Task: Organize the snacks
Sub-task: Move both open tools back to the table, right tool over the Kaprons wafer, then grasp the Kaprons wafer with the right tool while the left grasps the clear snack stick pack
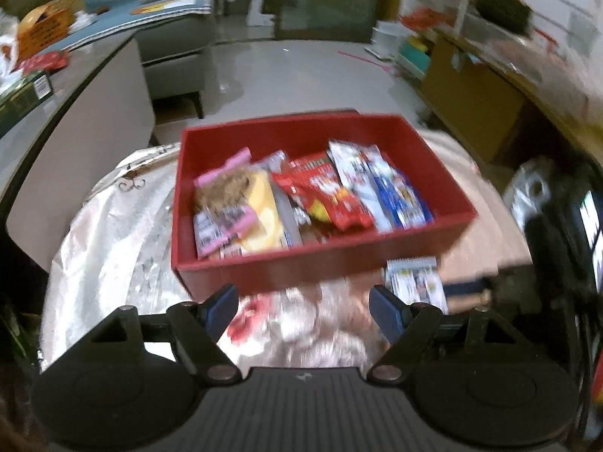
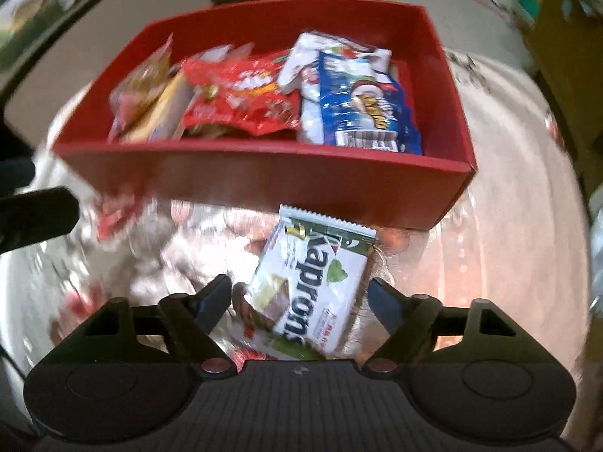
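A red open box (image 1: 301, 263) (image 2: 264, 177) stands on the round table. It holds several snack packets: a pink one (image 1: 222, 203), red ones (image 1: 324, 196) (image 2: 241, 94), and blue-and-white ones (image 1: 388, 188) (image 2: 361, 109). In front of the box, a white snack packet with green lettering (image 2: 312, 282) (image 1: 414, 282) lies on the cloth. My right gripper (image 2: 299, 290) is open, and the packet lies between its fingers without the pads pressing on it. My left gripper (image 1: 303, 297) is open over the cloth just before the box, with nothing between its fingers.
A shiny floral cloth (image 1: 113, 233) covers the table. A grey counter (image 1: 56, 94) with boxes runs along the left, with a sofa (image 1: 173, 37) behind it. A wooden cabinet (image 1: 471, 94) stands to the right. A dark, blurred shape (image 2: 34, 214) reaches in at the left edge of the right wrist view.
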The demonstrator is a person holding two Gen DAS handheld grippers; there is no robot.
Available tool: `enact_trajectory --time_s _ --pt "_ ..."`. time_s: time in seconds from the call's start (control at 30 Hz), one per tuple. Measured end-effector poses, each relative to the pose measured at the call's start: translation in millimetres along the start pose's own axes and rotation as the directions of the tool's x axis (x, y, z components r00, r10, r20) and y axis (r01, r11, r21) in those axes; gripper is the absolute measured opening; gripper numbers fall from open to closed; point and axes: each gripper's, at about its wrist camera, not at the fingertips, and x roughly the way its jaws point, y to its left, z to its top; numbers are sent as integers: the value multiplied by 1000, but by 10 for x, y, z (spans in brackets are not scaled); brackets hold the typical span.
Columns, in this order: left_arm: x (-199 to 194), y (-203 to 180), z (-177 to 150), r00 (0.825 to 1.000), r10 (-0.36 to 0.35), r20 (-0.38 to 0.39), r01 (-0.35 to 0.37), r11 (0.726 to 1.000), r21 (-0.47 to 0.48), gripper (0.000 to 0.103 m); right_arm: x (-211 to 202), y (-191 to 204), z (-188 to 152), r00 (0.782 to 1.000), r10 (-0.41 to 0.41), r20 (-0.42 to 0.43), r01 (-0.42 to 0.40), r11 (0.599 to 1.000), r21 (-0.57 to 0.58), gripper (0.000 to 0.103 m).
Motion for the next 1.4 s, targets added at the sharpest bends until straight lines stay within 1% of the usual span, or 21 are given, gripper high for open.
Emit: enact_trajectory --time_s 0.07,0.23,0.33,0.43,0.5,0.57,0.63,0.7,0.8,0.83,0.87,0.93,1.0,1.03,1.07,1.1,1.13,1.23,1.3,1.37,1.4 --pt "-58 -44 -129 1000 -16 -21 17 998 64 70 -33 16 -46 1000 -14 -3 13 998 -58 71" --pt "-168 -163 -474 996 -31 -88 49 975 216 70 -131 -97 -180 1000 16 -23 -18 997 -79 70" --pt "-201 -289 -642 990 -49 -129 89 942 324 70 -192 -130 -252 999 32 -36 -35 995 -89 70" --pt "-218 -462 -815 985 -54 -161 124 877 464 70 -269 -147 -291 998 57 -38 -60 994 -95 70" --pt "-202 -588 -932 982 -52 -184 148 816 559 70 -274 -152 -316 996 74 -53 -79 992 -102 70" --pt "-163 -712 -1046 981 -37 -190 154 742 652 70 -237 -152 -359 994 80 -74 -87 990 -109 70" --pt "-106 -758 -1109 978 -26 -205 167 688 706 70 -237 -159 -382 994 84 -74 -93 989 -117 70" --pt "-20 -755 -1123 973 -18 -228 183 662 727 70 -246 -178 -370 991 99 -85 -108 988 -111 71" --pt "137 -699 -1136 961 13 -277 206 636 743 70 -242 -195 -350 990 109 -91 -119 987 -111 73" --pt "195 -671 -1162 956 33 -291 205 636 744 71 -263 -186 -339 990 110 -93 -120 986 -115 74" --pt "213 -635 -1193 956 31 -290 203 644 738 74 -262 -182 -334 989 111 -95 -122 986 -117 75" --pt "204 -609 -1195 957 13 -289 208 661 721 74 -251 -163 -331 989 111 -100 -123 984 -128 77" --pt "188 -600 -1199 957 16 -289 201 684 702 69 -243 -138 -323 989 106 -106 -121 982 -144 79" --pt "174 -593 -1201 955 11 -295 203 702 683 64 -239 -117 -315 989 103 -108 -118 982 -147 79" --pt "148 -576 -1203 949 -9 -315 221 732 645 46 -239 -106 -310 989 98 -109 -114 982 -151 79" --pt "136 -556 -1200 941 -30 -338 241 762 601 37 -242 -96 -306 990 93 -107 -109 981 -157 78" --pt "119 -557 -1215 941 -22 -339 225 788 574 37 -250 -86 -306 991 84 -105 -101 981 -166 73" --pt "64 -602 -1280 948 23 -317 160 827 539 35 -271 -92 -314 993 74 -93 -89 980 -176 70" --pt "56 -578 -1270 938 5 -347 161 879 449 33 -283 -94 -332 993 74 -92 -89 980 -179 70" --pt "24 -553 -1243 935 -31 -353 170 913 371 30 -305 -94 -350 993 76 -88 -92 979 -183 70" --pt "-3 -548 -1222 939 -42 -341 167 923 346 18 -329 -94 -351 994 79 -81 -93 979 -184 70"
